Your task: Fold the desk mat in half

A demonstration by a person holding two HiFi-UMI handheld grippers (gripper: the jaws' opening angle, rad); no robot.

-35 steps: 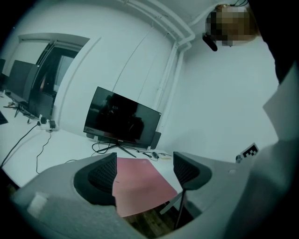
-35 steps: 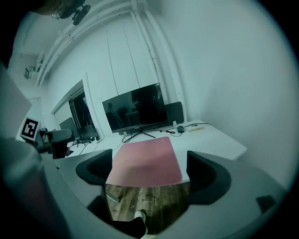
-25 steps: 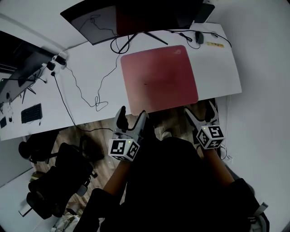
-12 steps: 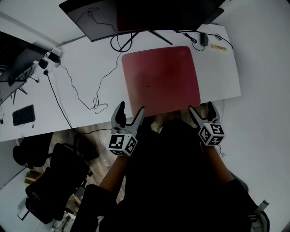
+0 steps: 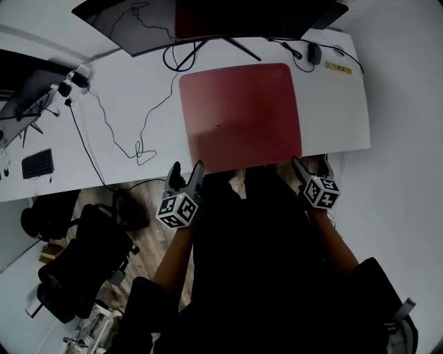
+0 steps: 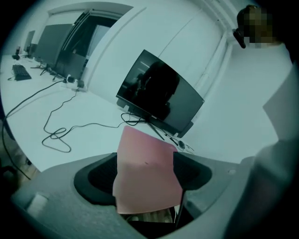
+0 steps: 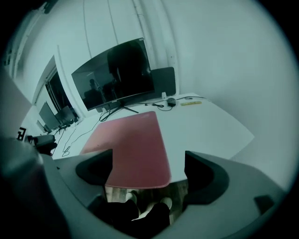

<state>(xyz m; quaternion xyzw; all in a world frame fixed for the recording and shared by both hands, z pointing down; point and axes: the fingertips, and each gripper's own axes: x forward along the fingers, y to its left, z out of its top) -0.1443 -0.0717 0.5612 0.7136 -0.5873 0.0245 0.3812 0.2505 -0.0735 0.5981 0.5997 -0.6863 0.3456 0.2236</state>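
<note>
Hovering just off the near edge of the white bench point(image 5: 332, 104), two grippers are facing one red desk mat point(image 5: 241, 114). The left gripper point(image 5: 187, 169) is sitting by the mat's near left corner with its jaws spread wide and nothing pinched between them. The right gripper point(image 5: 310, 166) is sitting by the near right corner, jaws likewise spread and empty. Whether either is touching the mat cannot be told.

The mat is lying flat and unfolded, its near edge running right along the bench's near edge, with wooden floor point(image 5: 138, 193) showing directly below it. Open bench is lying on both sides of the mat, a narrower strip to the right and a much wider stretch to the left.

On that left stretch one thin dark cable point(image 5: 114, 135) is trailing across the surface and curling into a loop, well apart from the mat. Beyond the mat's far edge one dark monitor point(image 5: 208, 17) is standing on thin legs that are reaching close to that edge. One mouse point(image 5: 315, 52) and one small yellow strip point(image 5: 339, 67) are resting near the far right corner of the bench. Off the bench to the left, one dark chair point(image 5: 76, 269) is standing on the floor.
</note>
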